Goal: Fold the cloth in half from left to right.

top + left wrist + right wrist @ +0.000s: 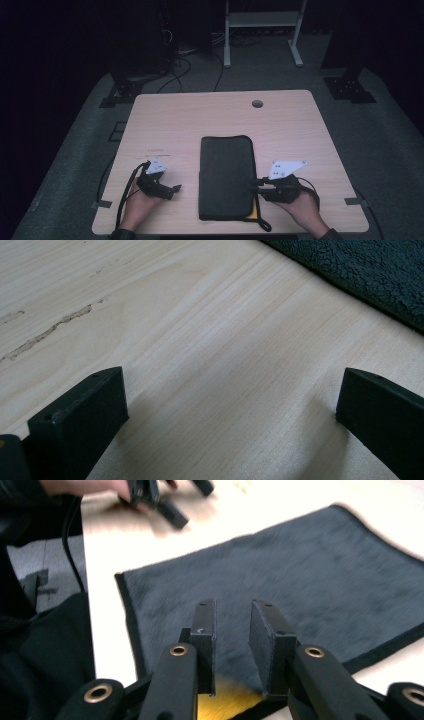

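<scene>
I had the dark folded cloth (226,176) lying flat in the middle of the table (200,115), its long axis running from my edge toward the far side. My right hand-held gripper (256,184) sat at the cloth's right edge near my end, pointing left across it; its jaws stood a little apart with nothing pinched between them, hovering just over the fabric where a yellow patch (227,700) showed at the hem. My left hand-held gripper (176,190) rested on bare wood just beside the cloth's left edge, jaws wide apart. I judged the right hand nearer for any next pick.
</scene>
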Demonstrator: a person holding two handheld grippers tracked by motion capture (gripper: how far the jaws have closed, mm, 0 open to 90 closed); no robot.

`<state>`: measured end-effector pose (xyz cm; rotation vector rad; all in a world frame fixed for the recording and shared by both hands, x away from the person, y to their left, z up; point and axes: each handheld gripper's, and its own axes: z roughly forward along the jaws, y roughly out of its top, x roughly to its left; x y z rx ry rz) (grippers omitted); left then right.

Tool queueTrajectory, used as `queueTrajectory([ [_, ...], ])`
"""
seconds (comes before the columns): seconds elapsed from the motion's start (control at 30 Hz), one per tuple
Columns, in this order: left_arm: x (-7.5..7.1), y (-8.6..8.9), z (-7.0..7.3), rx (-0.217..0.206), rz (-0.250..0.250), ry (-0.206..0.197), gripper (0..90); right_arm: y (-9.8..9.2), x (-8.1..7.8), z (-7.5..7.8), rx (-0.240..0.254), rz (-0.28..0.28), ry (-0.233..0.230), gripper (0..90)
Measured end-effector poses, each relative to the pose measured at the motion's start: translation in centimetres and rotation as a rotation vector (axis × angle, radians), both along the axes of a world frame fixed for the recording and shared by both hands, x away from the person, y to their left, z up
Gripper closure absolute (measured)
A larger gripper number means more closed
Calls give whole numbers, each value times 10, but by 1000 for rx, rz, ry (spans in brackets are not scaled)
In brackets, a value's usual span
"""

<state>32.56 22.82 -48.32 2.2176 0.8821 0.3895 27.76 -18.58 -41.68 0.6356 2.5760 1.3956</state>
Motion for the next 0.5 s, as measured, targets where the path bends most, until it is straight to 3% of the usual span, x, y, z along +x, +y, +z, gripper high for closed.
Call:
queueTrajectory([
  [0.17, 0, 0, 0, -4, 3, -1, 0, 1, 11, -2, -15, -6, -3, 718],
  [0.3, 0, 0, 0, -2, 1, -2, 0, 5, 17, -15, -70, 12, 18, 712],
  [0.5, 0, 0, 0, -3, 5, -2, 0, 4, 6, -35, -153, 56, 48, 636],
])
